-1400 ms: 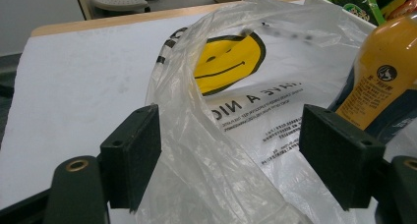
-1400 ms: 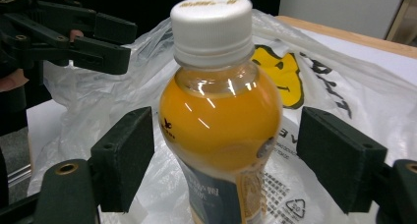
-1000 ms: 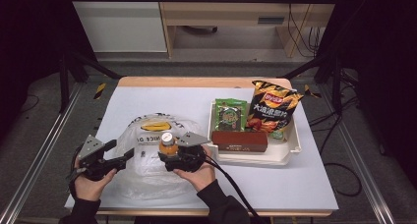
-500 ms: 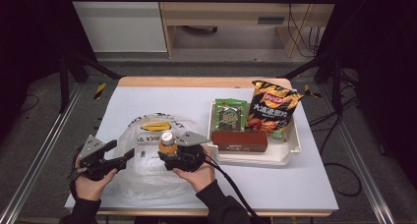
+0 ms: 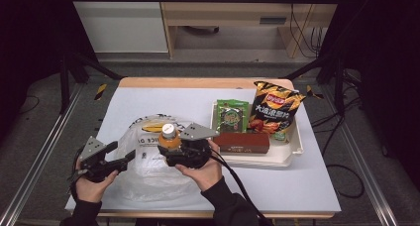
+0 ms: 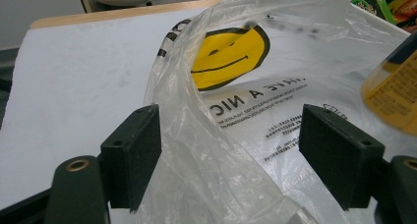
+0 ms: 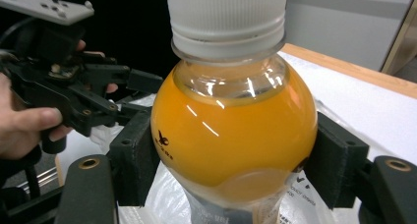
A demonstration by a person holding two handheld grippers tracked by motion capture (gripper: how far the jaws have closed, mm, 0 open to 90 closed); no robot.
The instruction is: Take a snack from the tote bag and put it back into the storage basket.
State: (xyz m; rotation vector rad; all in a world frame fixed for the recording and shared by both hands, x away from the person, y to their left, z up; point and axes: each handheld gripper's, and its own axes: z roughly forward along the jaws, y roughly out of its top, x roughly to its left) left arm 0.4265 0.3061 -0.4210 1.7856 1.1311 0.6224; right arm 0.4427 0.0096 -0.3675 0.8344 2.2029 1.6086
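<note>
A small bottle of orange juice (image 5: 169, 138) with a white cap stands upright over the clear plastic bag (image 5: 148, 172) with its yellow smiley print. My right gripper (image 5: 168, 147) is shut on the bottle's round shoulder (image 7: 231, 135), one pad on each side. To the left of it my left gripper (image 5: 123, 151) is open, its jaws wide apart. In the left gripper view (image 6: 228, 130) a raised fold of the bag (image 6: 206, 150) stands between the pads, close by the left one. The bottle's label (image 6: 396, 89) shows at that view's right edge.
A white tray (image 5: 292, 154) at the right holds a green snack packet (image 5: 232, 116), a bag of chips (image 5: 274, 109) and a brown box (image 5: 242, 142). The table's (image 5: 322, 181) wooden edge runs along the back. Metal rails flank the table.
My right gripper has risen a little with the bottle in it. The left gripper and the bag have stayed in place.
</note>
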